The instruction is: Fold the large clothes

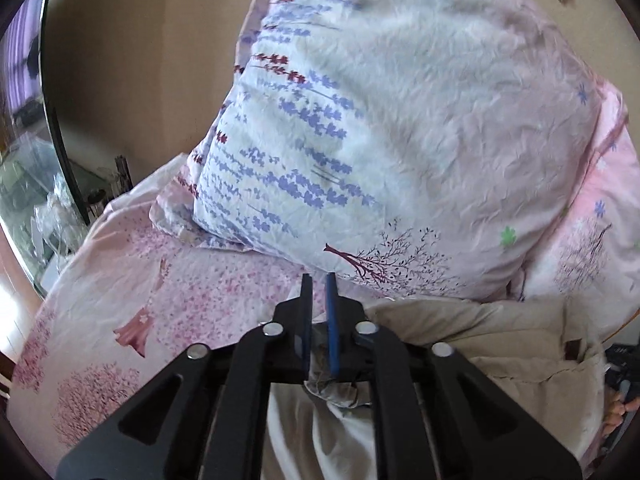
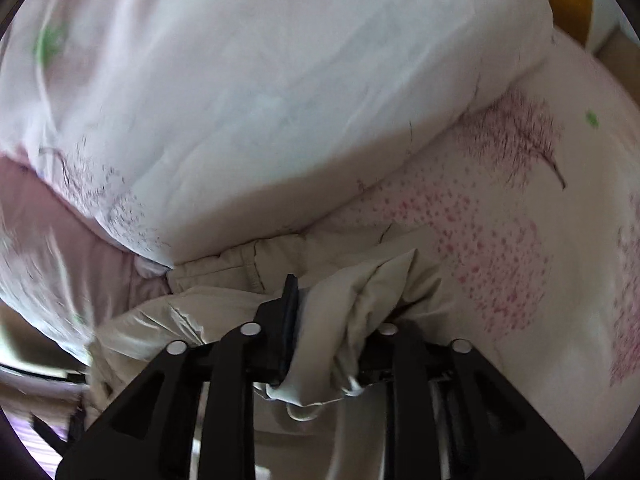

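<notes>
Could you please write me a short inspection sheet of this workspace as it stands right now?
Surface: bed under a pink blossom-print sheet, wrinkled.
Job's things: beige garment bunched at the near edge, not yet folded flat; its far edge lies against the pillow.
Clutter: large floral pillow propped on the bed behind the garment.
Grippers: left tongs nearly shut, fabric pinched near the base of the fingers; right tongs shut on a thick bunch of the same garment.
Cables: nothing seen.
Surroundings: beige wall; dark-framed mirror or glass panel at left with blurred items by it; the right wrist view is motion-blurred.
</notes>
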The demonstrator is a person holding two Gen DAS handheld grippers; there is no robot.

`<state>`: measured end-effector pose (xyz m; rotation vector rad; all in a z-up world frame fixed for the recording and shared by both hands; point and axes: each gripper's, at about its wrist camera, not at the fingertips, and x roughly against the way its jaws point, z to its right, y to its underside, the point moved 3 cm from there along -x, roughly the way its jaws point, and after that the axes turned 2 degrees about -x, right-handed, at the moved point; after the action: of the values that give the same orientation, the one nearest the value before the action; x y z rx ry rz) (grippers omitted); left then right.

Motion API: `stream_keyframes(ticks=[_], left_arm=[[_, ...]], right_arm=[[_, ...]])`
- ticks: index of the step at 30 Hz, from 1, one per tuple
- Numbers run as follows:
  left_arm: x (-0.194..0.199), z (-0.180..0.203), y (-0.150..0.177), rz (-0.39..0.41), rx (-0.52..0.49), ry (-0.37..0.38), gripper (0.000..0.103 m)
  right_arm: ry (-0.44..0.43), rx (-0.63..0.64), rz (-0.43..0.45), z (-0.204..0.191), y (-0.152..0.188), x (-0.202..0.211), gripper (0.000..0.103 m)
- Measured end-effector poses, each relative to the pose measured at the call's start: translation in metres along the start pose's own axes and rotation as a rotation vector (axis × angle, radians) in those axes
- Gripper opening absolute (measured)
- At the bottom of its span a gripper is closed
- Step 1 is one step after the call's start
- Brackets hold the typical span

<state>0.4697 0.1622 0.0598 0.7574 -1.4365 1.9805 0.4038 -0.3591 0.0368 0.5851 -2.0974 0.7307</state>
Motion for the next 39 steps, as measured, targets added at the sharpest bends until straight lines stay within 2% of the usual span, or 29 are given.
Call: stream_keyframes(ticks=[1,2,3,5,7,10,12,14,17,19,23,27,30,33,35,37,38,39], left_arm=[[0.005,-0.002,-0.001,0.006,0.011,0.018,0.03],[0.013,-0.005,-0.003,0.024,0.016,0.034,0.051],[0.019,-0.006,-0.004,0.043,0.015,0.039,0.064],[0.037,-0.007,-0.005,0.085,-0.012,0.061,0.07],[0.056,-0.006,0.0,0.107,-0.055,0.087,0.078],[0.076,0.005,0.019,0.108,-0.125,0.123,0.079],[0.087,0.022,0.039,0.109,-0.204,0.133,0.079],[0.097,0.042,0.061,0.109,-0.282,0.153,0.079],[0.102,0.063,0.083,0.093,-0.356,0.174,0.079],[0.096,0.076,0.096,0.068,-0.41,0.155,0.079],[0.072,0.081,0.102,0.018,-0.444,0.07,0.079],[0.037,0.081,0.101,-0.078,-0.404,0.038,0.078],[0.024,0.085,0.099,-0.102,-0.405,0.006,0.078],[0.007,0.089,0.092,-0.132,-0.392,-0.028,0.078],[-0.002,0.087,0.087,-0.154,-0.356,-0.032,0.078],[-0.006,0.087,0.084,-0.163,-0.346,-0.038,0.078],[-0.004,0.086,0.083,-0.177,-0.334,-0.032,0.077],[-0.001,0.085,0.084,-0.182,-0.326,-0.021,0.074]], right_arm=[[-0.064,-0.034,0.004,0.005,-0.002,0.007,0.04],[-0.116,-0.056,0.009,0.009,-0.004,0.013,0.051],[-0.183,-0.074,0.022,0.013,-0.005,0.021,0.059],[-0.23,-0.054,0.056,0.017,-0.004,0.034,0.062],[-0.234,0.007,0.124,0.018,0.001,0.052,0.062],[-0.176,0.164,0.286,0.013,0.018,0.085,0.063],[-0.121,0.28,0.358,0.007,0.035,0.102,0.062],[-0.103,0.377,0.355,0.0,0.052,0.104,0.062],[-0.066,0.52,0.283,-0.011,0.075,0.091,0.056],[0.012,0.58,0.253,-0.015,0.083,0.074,0.054],[0.172,0.57,0.154,-0.007,0.078,0.036,0.053],[0.256,0.552,0.096,-0.003,0.067,0.012,0.056],[0.316,0.546,0.067,-0.004,0.058,-0.001,0.062],[0.327,0.517,0.046,0.001,0.051,-0.01,0.068],[0.316,0.491,0.037,0.003,0.047,-0.01,0.068],[0.295,0.509,0.083,-0.001,0.053,0.008,0.056],[0.265,0.521,0.105,-0.004,0.057,0.017,0.051],[0.2,0.534,0.121,-0.009,0.064,0.029,0.051]])
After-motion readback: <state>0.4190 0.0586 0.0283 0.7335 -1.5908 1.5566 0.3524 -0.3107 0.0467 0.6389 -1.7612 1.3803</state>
